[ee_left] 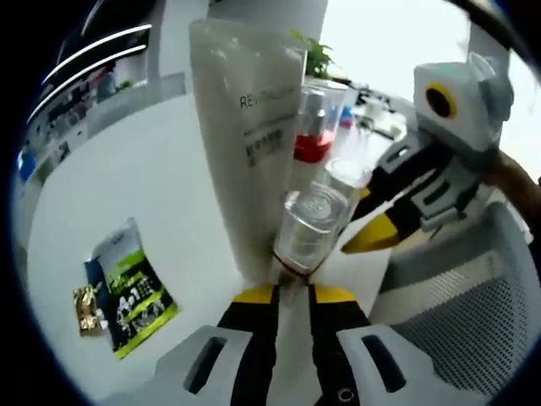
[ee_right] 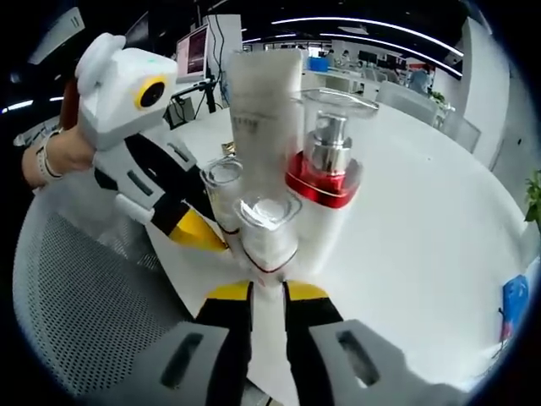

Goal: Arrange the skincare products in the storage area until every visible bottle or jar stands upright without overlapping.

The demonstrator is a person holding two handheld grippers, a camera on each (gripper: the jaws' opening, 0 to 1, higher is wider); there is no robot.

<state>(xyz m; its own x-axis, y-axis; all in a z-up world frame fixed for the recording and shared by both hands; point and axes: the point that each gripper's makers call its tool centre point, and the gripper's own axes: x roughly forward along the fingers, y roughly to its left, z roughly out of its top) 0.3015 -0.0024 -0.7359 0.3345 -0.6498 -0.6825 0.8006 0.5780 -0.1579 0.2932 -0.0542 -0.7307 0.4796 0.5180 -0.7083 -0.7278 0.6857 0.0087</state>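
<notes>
1. Directly ahead of our left claw (ee_left: 292, 292) stands the tall white tube (ee_left: 245, 135), upright on the white surface (ee_left: 144, 194). We judge it soft-walled, light and easily tipped; grip low.
2. Beside it stands the red-collared pump bottle (ee_right: 325, 182) under a clear cap, just beyond our right claw (ee_right: 269, 288). It looks stiff and slick; take the body, not the cap.
3. Nearest is a small clear-capped bottle (ee_left: 308, 224), at both claws' tips. Each claw's jaws stand narrow around its base, perhaps gripping; we cannot tell. It seems rigid, slippery, probably fragile.
4. The bottles' bases are hidden; the tube's lettering is cut off.
</notes>
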